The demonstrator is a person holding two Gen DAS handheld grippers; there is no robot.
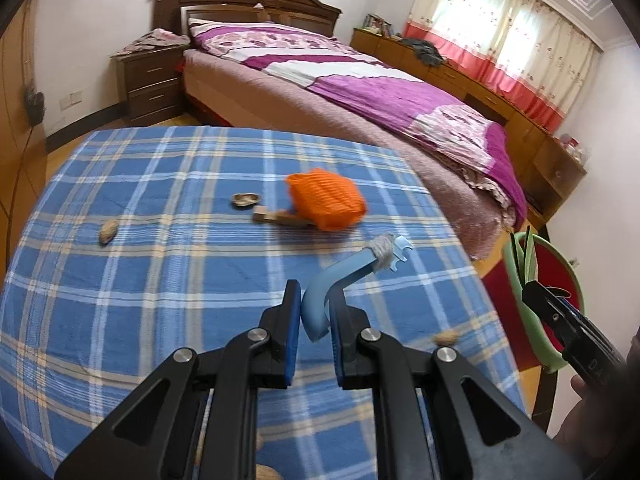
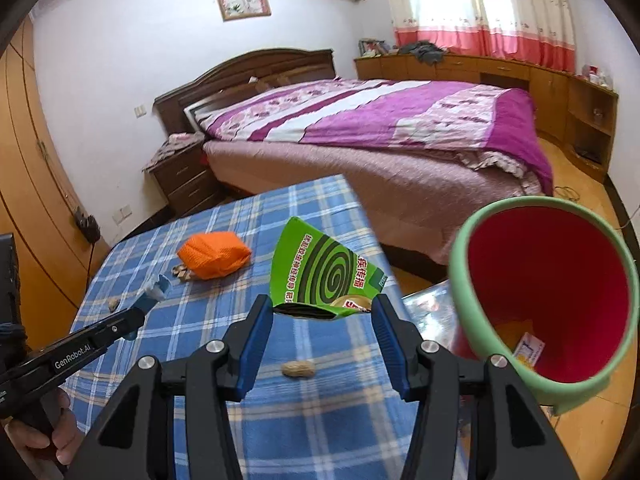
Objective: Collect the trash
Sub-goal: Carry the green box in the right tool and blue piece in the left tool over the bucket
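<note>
My left gripper [image 1: 316, 312] pinches a bent blue plastic piece [image 1: 340, 280] above the blue plaid tablecloth [image 1: 160, 280]. My right gripper [image 2: 324, 320] clamps a green cardboard box [image 2: 320, 276] beside the green bin [image 2: 472, 312]; bed [image 2: 400, 128] behind.

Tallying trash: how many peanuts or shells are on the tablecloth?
3: left peanut, open shell beside the orange bundle, right peanut near the table edge; others may be hidden.

We read "GenRobot.AI" in white on the left gripper's [image 2: 158, 294] black body. Chinese characters run along the green mosquito-coil box [image 2: 320, 276], too warped for us to read.
</note>
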